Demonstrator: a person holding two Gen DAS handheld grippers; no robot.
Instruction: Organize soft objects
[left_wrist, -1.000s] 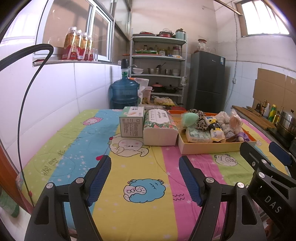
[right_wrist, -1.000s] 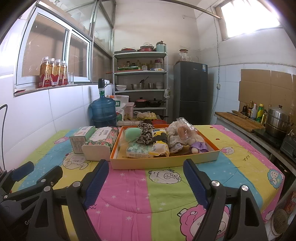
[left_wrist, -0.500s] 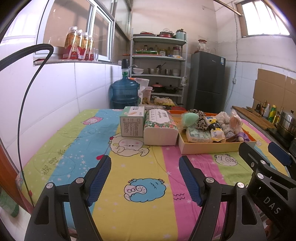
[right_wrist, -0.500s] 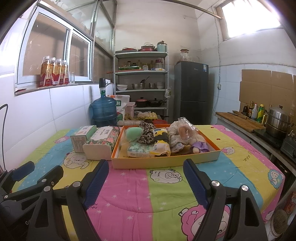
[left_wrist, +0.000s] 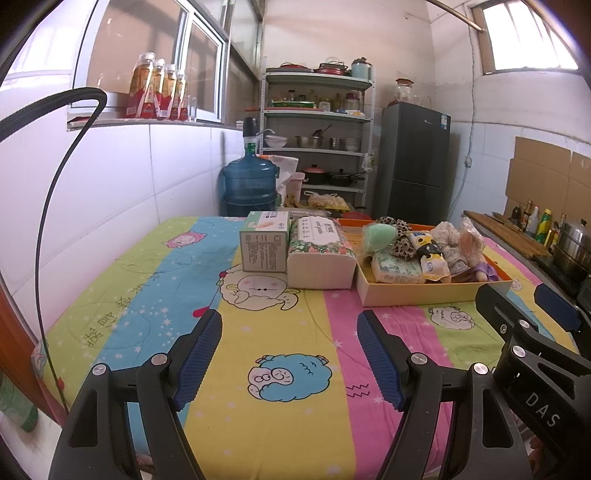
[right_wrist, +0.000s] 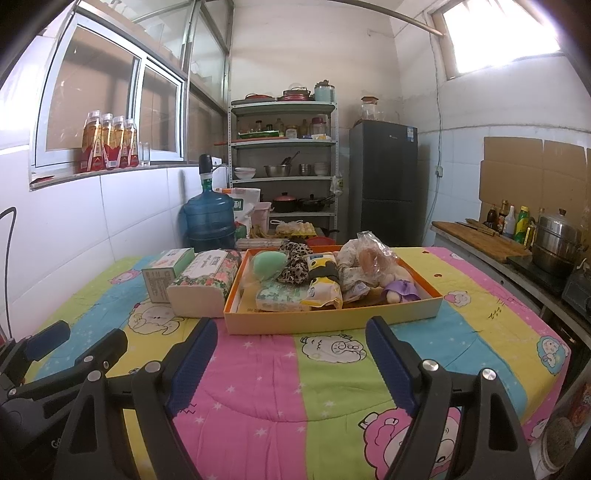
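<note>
Beyond both grippers' wide-apart, empty jaws sits the tray (right_wrist: 332, 317) of soft objects (right_wrist: 321, 273).

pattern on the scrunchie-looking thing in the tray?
Leopard print, brown and black; the scrunchie shows best in the right wrist view.

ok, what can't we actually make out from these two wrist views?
- Orange tray: its floor is hidden in both views by the piled soft items, e.g. the green sponge.
- Purple doll: half buried in the right view; in the left view cut by the tray wall.
- Small box: print too small to read.
- Left claw and right claw: bodies cut by the bottom edge.
</note>
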